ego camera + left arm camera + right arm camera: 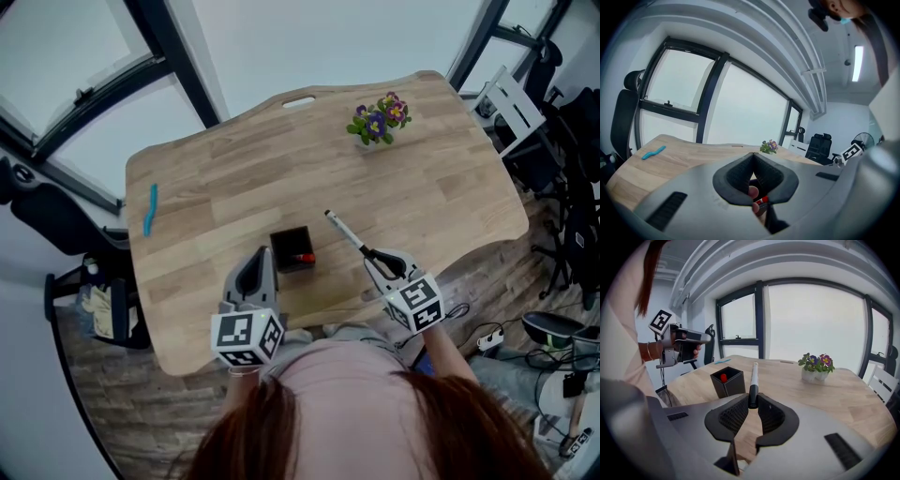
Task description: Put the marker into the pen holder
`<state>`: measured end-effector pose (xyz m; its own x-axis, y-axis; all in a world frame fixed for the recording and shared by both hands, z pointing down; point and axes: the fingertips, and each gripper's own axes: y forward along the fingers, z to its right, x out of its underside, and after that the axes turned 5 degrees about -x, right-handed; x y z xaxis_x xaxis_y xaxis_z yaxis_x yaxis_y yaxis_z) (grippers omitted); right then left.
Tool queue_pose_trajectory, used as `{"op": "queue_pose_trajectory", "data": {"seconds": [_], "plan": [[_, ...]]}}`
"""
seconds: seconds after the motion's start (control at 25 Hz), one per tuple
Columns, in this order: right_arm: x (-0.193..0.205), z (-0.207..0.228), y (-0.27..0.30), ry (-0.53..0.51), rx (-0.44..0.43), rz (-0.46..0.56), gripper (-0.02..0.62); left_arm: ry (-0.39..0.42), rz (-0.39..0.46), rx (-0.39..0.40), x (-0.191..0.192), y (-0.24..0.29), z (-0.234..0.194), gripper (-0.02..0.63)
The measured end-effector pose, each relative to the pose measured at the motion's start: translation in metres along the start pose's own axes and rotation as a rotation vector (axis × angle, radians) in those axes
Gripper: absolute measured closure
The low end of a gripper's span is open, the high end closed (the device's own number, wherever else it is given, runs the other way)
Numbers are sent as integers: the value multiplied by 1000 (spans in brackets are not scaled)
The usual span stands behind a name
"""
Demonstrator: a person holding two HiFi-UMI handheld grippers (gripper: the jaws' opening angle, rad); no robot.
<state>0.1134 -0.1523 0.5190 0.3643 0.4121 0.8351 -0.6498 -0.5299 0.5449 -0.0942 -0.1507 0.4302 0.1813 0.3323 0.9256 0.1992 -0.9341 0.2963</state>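
- Head view: my right gripper [382,264] clamps the marker [345,234] near the table's [234,178] front edge, with the pen holder [292,249] just left of it.
- Left gripper view: my left gripper [753,155] is closed and empty.
- Right gripper view: I'd tip the marker upright over the holder before releasing.

Overexposed windows [811,324] backlight scene; fisheye edges dark, warped.

The table [281,159] is matt grained wood, the pen holder [292,249] matt black, the marker [345,232] smooth plastic.
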Motion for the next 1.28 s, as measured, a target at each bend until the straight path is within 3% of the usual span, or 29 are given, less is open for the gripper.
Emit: {"op": "queue_pose_trajectory", "data": {"seconds": [0.52, 1.28], "plan": [[-18, -26, 6, -98, -116, -21, 537, 3, 2, -11, 2, -9, -2, 606], [-21, -45, 29, -198, -268, -145, 537, -8, -5, -26, 7, -15, -9, 606]]}}
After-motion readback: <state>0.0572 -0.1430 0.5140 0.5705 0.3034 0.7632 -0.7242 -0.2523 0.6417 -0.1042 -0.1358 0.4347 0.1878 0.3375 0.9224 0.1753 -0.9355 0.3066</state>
